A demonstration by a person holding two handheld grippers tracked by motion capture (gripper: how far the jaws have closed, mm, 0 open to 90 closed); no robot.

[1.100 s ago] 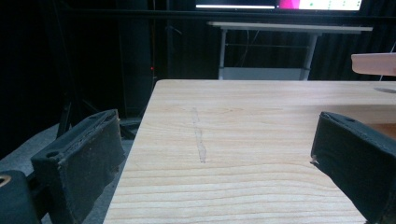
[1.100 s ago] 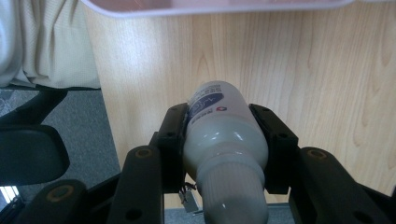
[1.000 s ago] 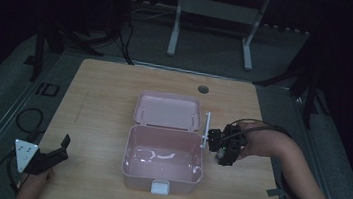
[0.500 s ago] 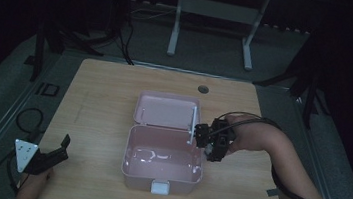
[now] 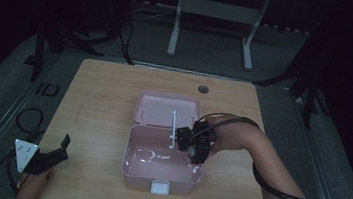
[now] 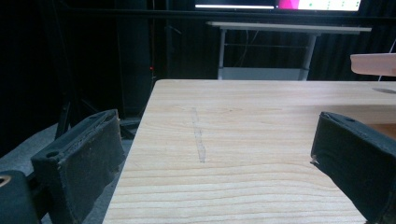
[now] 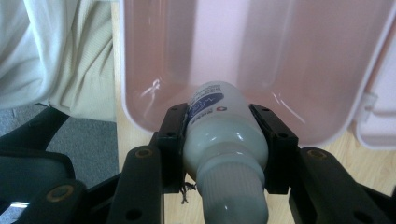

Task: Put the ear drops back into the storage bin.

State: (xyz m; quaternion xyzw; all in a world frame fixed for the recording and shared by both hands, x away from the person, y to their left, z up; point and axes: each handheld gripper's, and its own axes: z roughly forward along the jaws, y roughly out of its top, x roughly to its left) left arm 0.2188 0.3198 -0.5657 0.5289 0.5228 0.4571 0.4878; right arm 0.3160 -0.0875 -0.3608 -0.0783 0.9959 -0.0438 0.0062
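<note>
At the near left corner of the surface [image 5: 104, 101], the left tool [image 5: 52, 153] rests with its jaws apart and nothing between them; in the left gripper view bare wood lies ahead of the pads. Farther in and to the right, the right tool [image 7: 224, 154] is clamped on a white bottle [image 7: 226, 154], pads pressing its sides just behind the shoulder, cap toward the camera. In the high view that tool [image 5: 194, 144] hangs over the right wall of the pink box [image 5: 131, 149], the bottle's base aimed into it.

The bottle looks smooth and rounded, so it could slide in the pads if tilted further, or knock the box wall on the way down and shove the light box across the surface.

The box tray appears empty apart from glare on its floor. Beyond it the open lid [image 5: 155, 109] lies flat, and a thin white rod [image 5: 173, 129] stands at the hinge line.
</note>
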